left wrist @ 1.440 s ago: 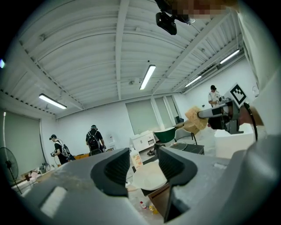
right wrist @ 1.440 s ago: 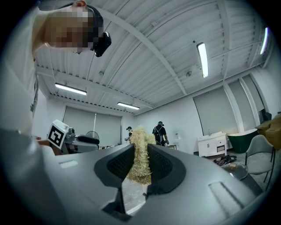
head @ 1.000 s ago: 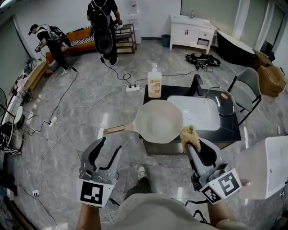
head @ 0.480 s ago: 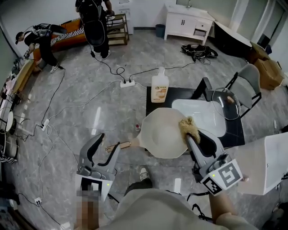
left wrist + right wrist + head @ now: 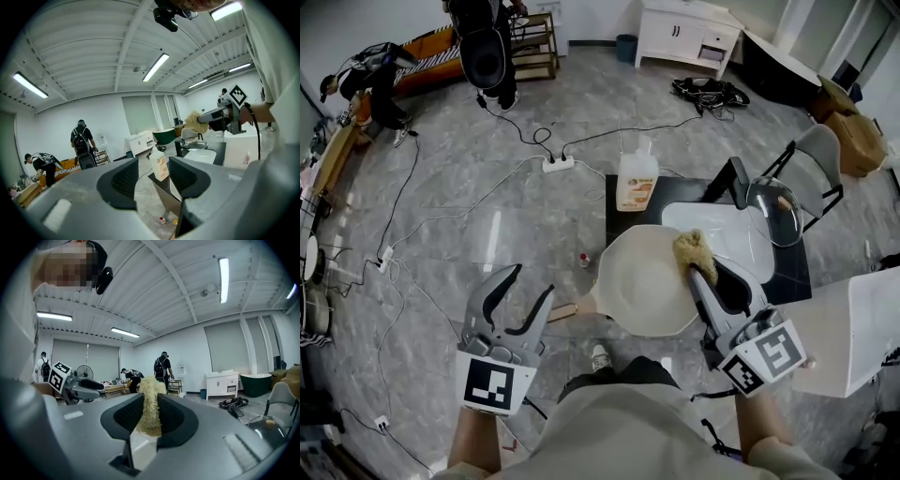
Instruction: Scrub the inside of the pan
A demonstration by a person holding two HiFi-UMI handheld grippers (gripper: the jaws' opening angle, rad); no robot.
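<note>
Now the pan (image 5: 639,286) lies at the front left corner of the black table (image 5: 789,274), its pale inside facing up; its wooden handle (image 5: 565,309) sticks out to the left, past the table edge; just behind it, set in the table, is the white basin (image 5: 741,246). At the pan's far right rim is the straw-coloured scrubber (image 5: 693,247), pinched in the right gripper (image 5: 701,272); in the right gripper view the two pads press on the fibres from both sides; whether the scrubber touches the pan I cannot tell. The left gripper (image 5: 532,283) is to the left of the pan, near the end of the handle but not around it; its jaws stand apart and nothing is between them. Behind the pan a soap bottle (image 5: 637,182) stands upright at the table's far left corner; a glass lid (image 5: 774,212) is at the right of the basin; a grey chair (image 5: 814,169) stands beyond it. Further off a power strip (image 5: 555,164) with cables lies on the floor; a person with a backpack (image 5: 483,52) stands near the far wall.
</note>
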